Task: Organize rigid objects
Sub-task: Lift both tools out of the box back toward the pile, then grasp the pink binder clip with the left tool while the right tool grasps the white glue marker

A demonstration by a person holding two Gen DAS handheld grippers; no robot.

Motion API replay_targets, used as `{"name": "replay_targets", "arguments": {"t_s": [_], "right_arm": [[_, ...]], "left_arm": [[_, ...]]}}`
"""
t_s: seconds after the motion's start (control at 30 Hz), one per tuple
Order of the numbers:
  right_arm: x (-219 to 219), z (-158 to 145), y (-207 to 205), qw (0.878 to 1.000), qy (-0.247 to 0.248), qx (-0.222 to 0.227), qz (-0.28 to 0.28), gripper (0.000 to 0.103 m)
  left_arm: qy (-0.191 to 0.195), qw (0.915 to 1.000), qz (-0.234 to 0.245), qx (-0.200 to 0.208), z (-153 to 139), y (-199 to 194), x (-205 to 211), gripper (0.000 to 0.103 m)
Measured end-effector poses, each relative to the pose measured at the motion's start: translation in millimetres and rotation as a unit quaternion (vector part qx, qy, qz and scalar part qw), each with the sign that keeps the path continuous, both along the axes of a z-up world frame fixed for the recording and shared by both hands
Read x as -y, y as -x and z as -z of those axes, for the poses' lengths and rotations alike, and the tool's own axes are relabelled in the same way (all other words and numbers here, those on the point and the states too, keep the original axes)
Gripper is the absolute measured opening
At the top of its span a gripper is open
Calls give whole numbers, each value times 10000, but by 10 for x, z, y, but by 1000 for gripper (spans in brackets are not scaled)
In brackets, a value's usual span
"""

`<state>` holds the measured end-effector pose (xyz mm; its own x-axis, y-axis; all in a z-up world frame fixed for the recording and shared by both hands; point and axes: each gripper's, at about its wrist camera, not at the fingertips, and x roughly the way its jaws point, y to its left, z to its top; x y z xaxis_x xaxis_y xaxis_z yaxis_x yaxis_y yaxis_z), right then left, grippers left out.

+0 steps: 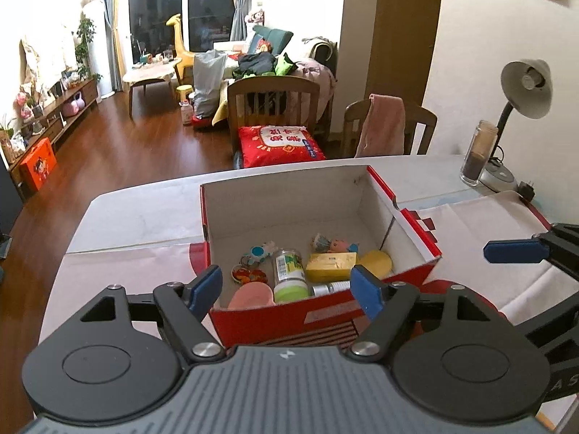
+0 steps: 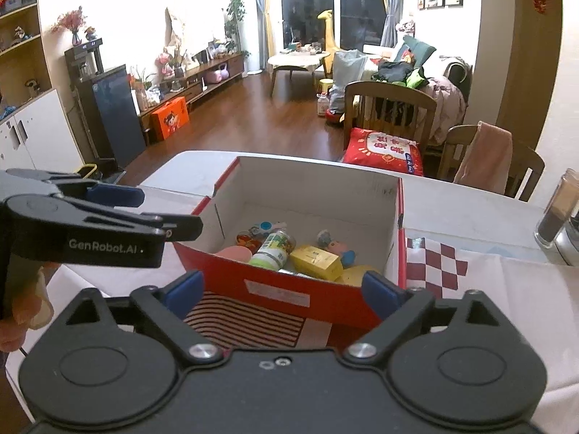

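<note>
Left tongs [image 1: 286, 287]: apart, empty | Right tongs [image 2: 286, 291]: wide apart, empty | Both just before red box [image 2: 289, 289] on worktop [image 1: 144, 217] | Contents: jar [image 1: 289, 271], yellow carton [image 1: 331, 266], toys, inside box | Advice: retreat clear of near wall; avoid nudging box.

Open red box [image 1: 416, 275] on table, holds lying green-lid bottle [image 1: 289, 275], yellow carton [image 1: 331, 266], small toys
</note>
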<state>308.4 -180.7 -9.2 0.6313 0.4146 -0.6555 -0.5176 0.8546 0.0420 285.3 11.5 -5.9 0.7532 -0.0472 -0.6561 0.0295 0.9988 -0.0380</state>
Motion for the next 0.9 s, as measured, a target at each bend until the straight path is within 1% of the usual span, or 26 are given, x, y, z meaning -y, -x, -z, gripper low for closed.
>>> {"name": "replay_targets", "arguments": {"t_s": [0.1, 0.4, 0.57, 0.9], "right_arm": [[28, -2, 118, 10000, -87, 34, 22, 102], [103, 39, 392, 9995, -287, 53, 108, 102], [179, 101, 501, 9990, -402, 43, 184, 103], [302, 333, 668, 9990, -358, 1, 279, 103]], "left_arm": [[-2, 10000, 0, 44, 7, 141, 8, 78], [105, 9998, -101, 125, 58, 496, 15, 78], [148, 9997, -66, 180, 82, 665, 37, 78], [100, 9997, 18, 232, 233, 917, 120, 78]]}}
